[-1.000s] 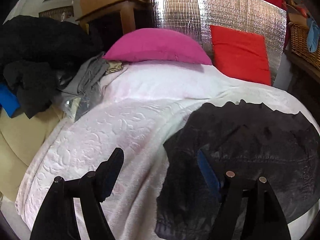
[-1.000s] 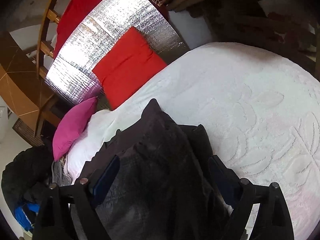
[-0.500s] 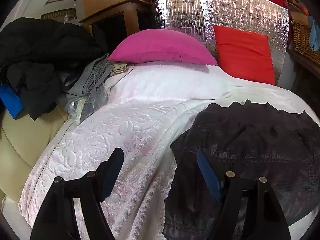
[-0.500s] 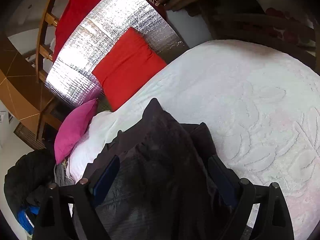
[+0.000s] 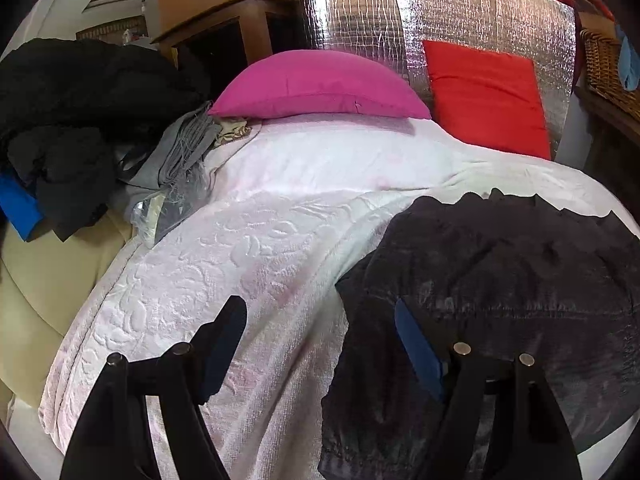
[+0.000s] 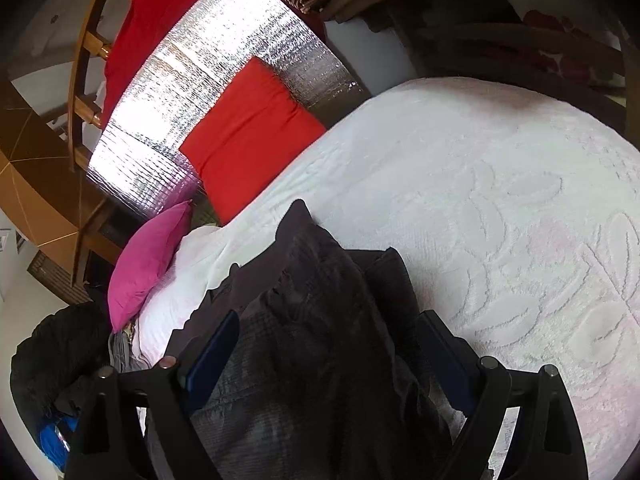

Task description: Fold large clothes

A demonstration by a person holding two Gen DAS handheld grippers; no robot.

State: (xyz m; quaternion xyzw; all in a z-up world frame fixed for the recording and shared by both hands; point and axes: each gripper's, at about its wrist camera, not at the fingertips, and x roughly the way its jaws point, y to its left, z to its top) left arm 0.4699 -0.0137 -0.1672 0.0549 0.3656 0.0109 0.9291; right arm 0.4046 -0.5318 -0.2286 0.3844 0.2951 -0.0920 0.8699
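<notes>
A: Where does the work sit?

B: On the bed point(image 5: 248, 264), under its white embossed bedspread, which fills the middle of both views. The dark garment point(image 5: 500, 280) lies on it, lower right in the left wrist view, and lower centre in the right wrist view point(image 6: 320, 340), with a pointed corner reaching up toward the middle of the frame.

A: Is it flat?

B: Only partly. In the right wrist view it looks bunched, with a ridge running up the middle and a second layer to its right. I'd judge it needs spreading before any fold.

A: And the 2 tools?

B: Both released, holding nothing. The left tool point(image 5: 320, 344) hangs at the bottom of its frame, 1 finger over bare bedspread and the other over the garment's left edge. The right tool point(image 6: 328, 356) straddles the bunched cloth with both fingers wide; I can't tell whether they touch the fabric.

A: How to do it well?

B: Pinch an edge or corner, not the thick ridge. Take 1 layer only, pull both sides apart evenly, and keep clear of the clothes pile point(image 5: 72, 128) at upper left, and of the pink pillow point(image 5: 320, 84) and red pillow point(image 5: 488, 92) at the top
</notes>
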